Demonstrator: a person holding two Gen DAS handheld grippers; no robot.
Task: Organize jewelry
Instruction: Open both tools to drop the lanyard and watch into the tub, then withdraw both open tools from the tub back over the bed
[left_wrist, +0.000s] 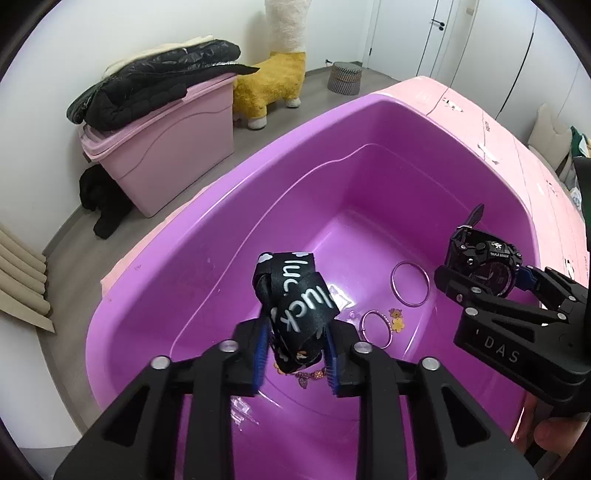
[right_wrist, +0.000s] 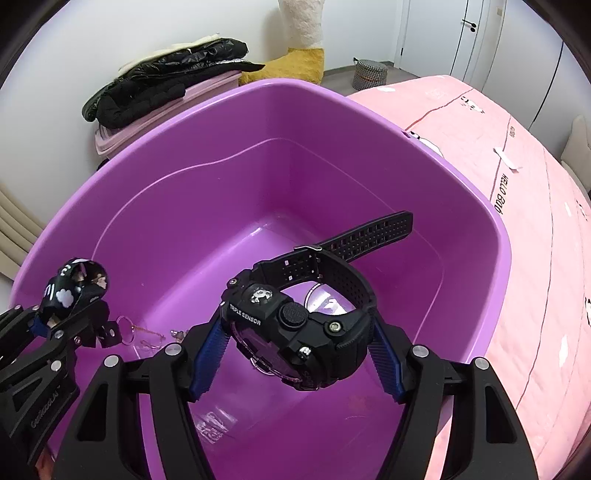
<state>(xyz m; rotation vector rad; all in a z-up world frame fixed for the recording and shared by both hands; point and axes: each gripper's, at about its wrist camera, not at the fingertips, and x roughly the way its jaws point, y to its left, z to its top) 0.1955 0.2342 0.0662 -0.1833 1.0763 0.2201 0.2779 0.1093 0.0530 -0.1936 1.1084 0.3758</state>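
At far left a pink storage box carries a black jacket, with a yellow plush animal beside it on the grey floor. Your left gripper clamps a black printed ribbon above the purple tub, where 2 rings lie on the bottom. Your right gripper grips a black watch over the tub. The pink bedspread spreads rightward.

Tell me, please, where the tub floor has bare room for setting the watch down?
The purple tub floor is bare toward its far wall, beyond the larger ring. The near part is crowded: smaller ring, flower charms and bead bracelet.
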